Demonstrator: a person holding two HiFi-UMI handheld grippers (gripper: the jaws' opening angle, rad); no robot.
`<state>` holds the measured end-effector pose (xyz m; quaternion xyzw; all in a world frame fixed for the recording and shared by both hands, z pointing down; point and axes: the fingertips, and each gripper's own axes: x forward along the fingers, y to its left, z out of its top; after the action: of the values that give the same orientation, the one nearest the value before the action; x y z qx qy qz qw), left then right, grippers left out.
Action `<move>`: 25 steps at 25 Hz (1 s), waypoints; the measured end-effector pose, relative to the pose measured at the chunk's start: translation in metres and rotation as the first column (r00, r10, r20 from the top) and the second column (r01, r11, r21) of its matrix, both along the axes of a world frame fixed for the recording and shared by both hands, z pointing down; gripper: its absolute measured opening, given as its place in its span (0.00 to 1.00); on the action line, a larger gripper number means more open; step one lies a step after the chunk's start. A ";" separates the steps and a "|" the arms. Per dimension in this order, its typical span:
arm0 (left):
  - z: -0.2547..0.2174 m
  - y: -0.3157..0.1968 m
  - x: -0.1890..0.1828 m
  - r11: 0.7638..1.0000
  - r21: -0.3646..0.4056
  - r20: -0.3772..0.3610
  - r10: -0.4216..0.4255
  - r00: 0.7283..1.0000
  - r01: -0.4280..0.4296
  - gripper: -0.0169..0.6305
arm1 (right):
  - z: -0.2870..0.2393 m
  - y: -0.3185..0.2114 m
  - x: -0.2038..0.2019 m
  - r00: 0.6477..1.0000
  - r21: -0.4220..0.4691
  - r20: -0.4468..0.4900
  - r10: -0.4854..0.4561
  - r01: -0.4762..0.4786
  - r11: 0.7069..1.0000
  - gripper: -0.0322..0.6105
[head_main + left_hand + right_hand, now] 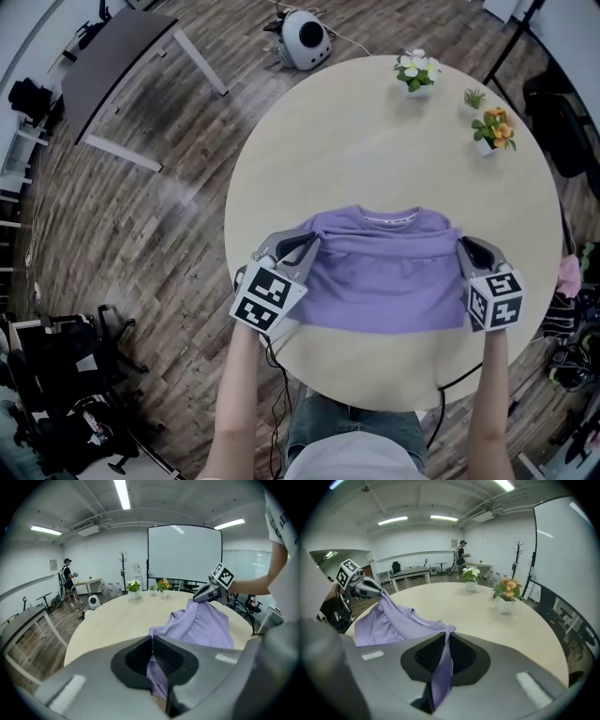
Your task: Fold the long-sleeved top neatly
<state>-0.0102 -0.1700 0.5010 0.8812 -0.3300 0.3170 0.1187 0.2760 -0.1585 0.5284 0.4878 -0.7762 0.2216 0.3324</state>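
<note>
A purple long-sleeved top point(389, 277) lies spread on the near half of the round table point(375, 150), neck away from me, its sleeves tucked in. My left gripper point(310, 246) is shut on the top's left edge, with cloth pinched between the jaws in the left gripper view point(154, 667). My right gripper point(462, 246) is shut on the right edge, and a strip of purple cloth point(440, 672) runs through its jaws. Both edges are lifted a little, and the top point(201, 623) sags between the grippers point(370, 588).
Three small flower pots point(416, 73) point(474, 98) point(493, 131) stand at the table's far right. A grey desk point(112, 56) and a white round device point(304, 39) are on the wood floor beyond. A person stands far off in the room point(461, 555).
</note>
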 end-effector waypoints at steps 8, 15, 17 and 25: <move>0.019 -0.037 -0.020 0.980 -0.107 0.004 -0.166 0.986 0.166 0.05 | 0.011 -0.034 -0.007 1.000 0.027 -0.013 0.012 -0.012 1.000 0.14; 0.060 -0.057 -0.026 0.938 -0.173 0.062 -0.294 0.954 0.300 0.05 | 0.064 -0.039 -0.010 0.995 -0.056 -0.102 -0.008 0.002 0.998 0.16; 0.069 -0.058 -0.025 0.929 -0.192 0.073 -0.309 0.948 0.317 0.05 | 0.070 -0.038 -0.008 0.994 -0.068 -0.110 -0.007 0.000 0.998 0.19; 0.051 -0.062 -0.039 0.915 -0.139 0.044 -0.377 0.925 0.379 0.10 | 0.038 -0.037 0.009 0.995 0.009 -0.069 0.066 -0.066 0.998 0.28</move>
<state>-0.0493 -0.2322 0.5523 0.7873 -0.4710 0.3185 0.2384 0.2853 -0.1952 0.5662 0.5217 -0.7485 0.2128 0.3496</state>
